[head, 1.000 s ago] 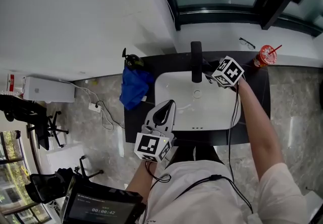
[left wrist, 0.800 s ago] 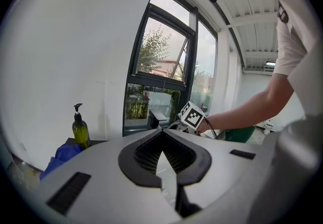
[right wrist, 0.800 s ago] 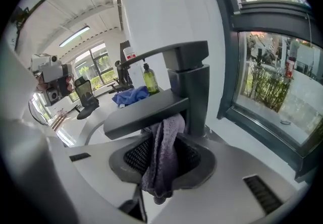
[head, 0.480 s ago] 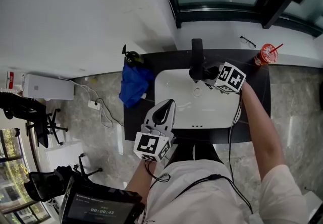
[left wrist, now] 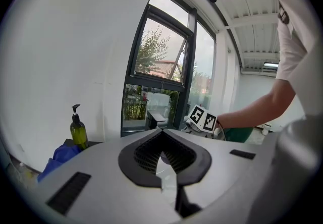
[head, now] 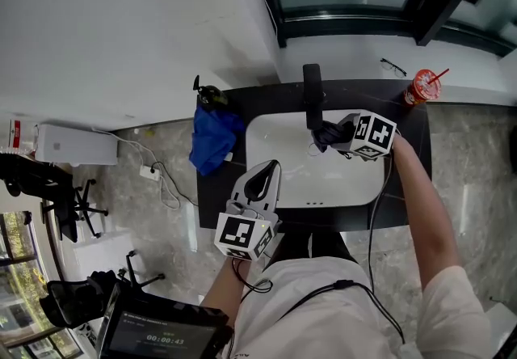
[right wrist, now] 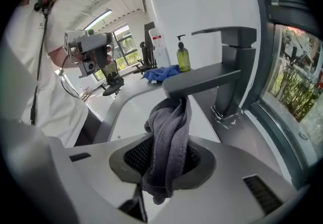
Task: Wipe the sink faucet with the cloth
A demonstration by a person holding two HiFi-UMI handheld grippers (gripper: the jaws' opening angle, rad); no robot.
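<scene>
The grey cloth (right wrist: 169, 137) is now pressed up against the outlet end of the faucet (right wrist: 222, 69), over the back part of the sink (head: 266, 127). A second ago it was held off to the right of the faucet's body, nearer the right edge of the counter (head: 416, 151). It has since been carried leftward and tipped in under the spout. From this, the wiping is judged to be under way at the spout's end, while the upright column and the lever on top are probably still to be covered.

The cloth is seen as a thick, nubbly fold, bunched at the top where it touches the spout, with a loose tail hanging below the jaws. It is clamped between the jaws of the right gripper (head: 338, 139), which are held fairly wide by its bulk.

The left gripper (head: 266, 173) is kept at the front edge of the sink, its jaws together with nothing between them. A blue bundle (head: 212, 139) and a soap bottle (right wrist: 183, 57) are left at the counter's left edge, and a red cup (head: 423, 89) at its back right corner.
</scene>
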